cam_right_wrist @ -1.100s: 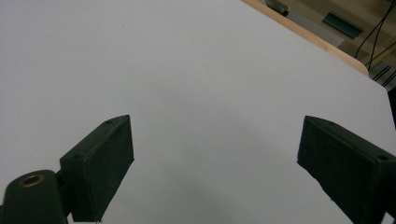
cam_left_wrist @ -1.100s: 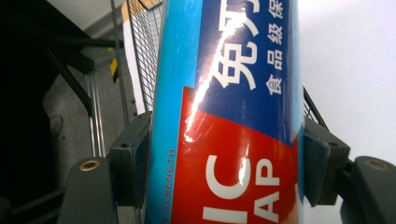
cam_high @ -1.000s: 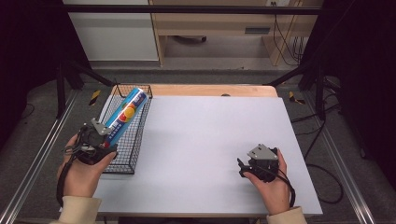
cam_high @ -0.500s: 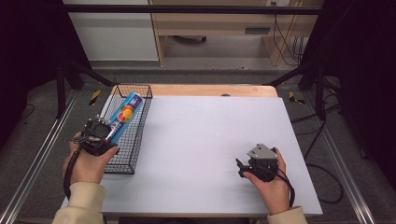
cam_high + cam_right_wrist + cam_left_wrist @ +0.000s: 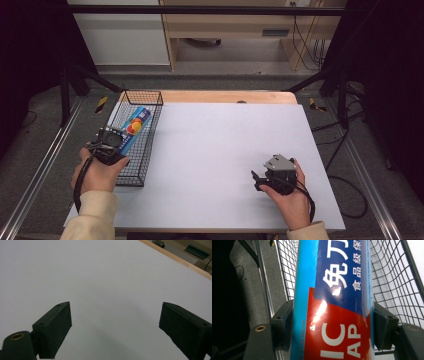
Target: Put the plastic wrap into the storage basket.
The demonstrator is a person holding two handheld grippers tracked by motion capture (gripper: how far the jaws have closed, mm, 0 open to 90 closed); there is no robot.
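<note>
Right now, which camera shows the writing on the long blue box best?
The left gripper view: the long blue cardboard box is close up, with white lettering readable, gripped by the left tool. The high view shows it small, lying in the black wire basket. The right gripper view looks at the white table.

The person wore pale cream sleeves (image 5: 95, 220), and each black two-jaw gripper (image 5: 111, 145) trailed a black cable, the right gripper (image 5: 274, 175) topped by a grey three-cornered plate.
</note>
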